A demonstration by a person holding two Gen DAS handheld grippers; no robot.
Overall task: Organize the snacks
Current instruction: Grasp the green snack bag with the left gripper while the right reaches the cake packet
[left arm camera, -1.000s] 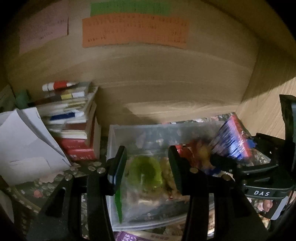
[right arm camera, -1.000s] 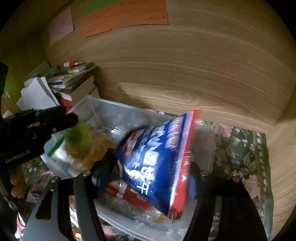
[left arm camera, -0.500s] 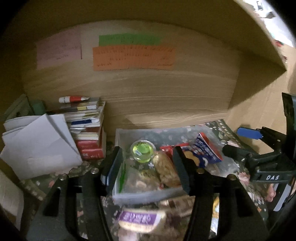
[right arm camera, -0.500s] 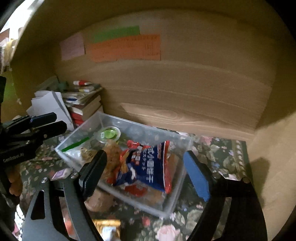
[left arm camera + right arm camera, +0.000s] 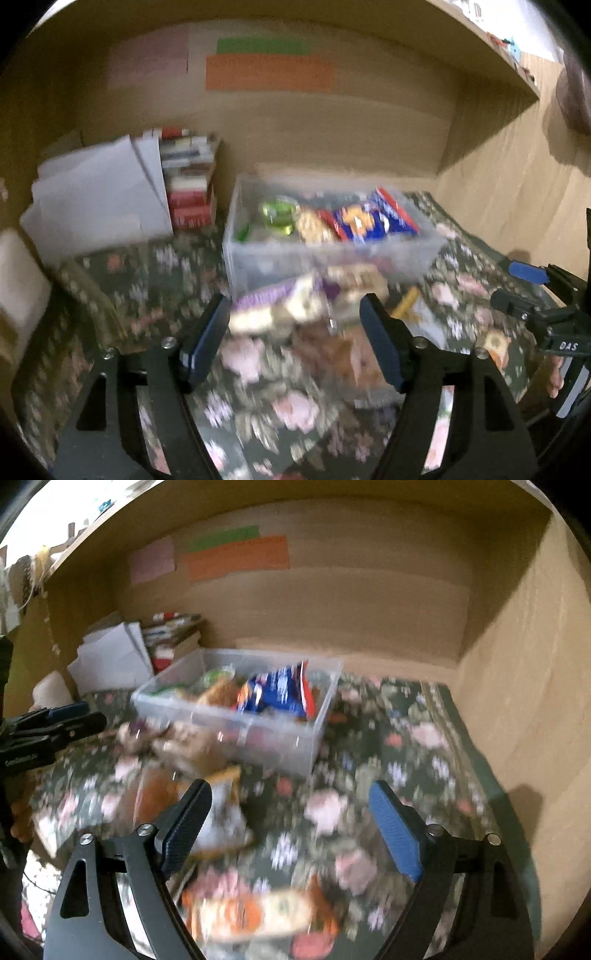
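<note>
A clear plastic bin [image 5: 332,254] [image 5: 258,731] stands on the floral cloth and holds a blue and red snack bag [image 5: 384,219] [image 5: 280,694], a green cup [image 5: 279,218] and other snacks. Loose snack packets [image 5: 295,306] [image 5: 173,746] lie on the cloth in front of the bin. More packets [image 5: 251,912] lie near my right gripper. My left gripper [image 5: 295,339] is open and empty, back from the bin. My right gripper [image 5: 291,827] is open and empty, also back from the bin. Both views are blurred.
A stack of books [image 5: 192,184] and white papers [image 5: 99,199] sit left of the bin. Wooden walls [image 5: 517,701] close the back and right side. Coloured paper notes [image 5: 269,70] hang on the back wall.
My right gripper let go of the blue and red bag, which now lies in the bin. Both grippers have pulled back from the bin and stand wider open.
</note>
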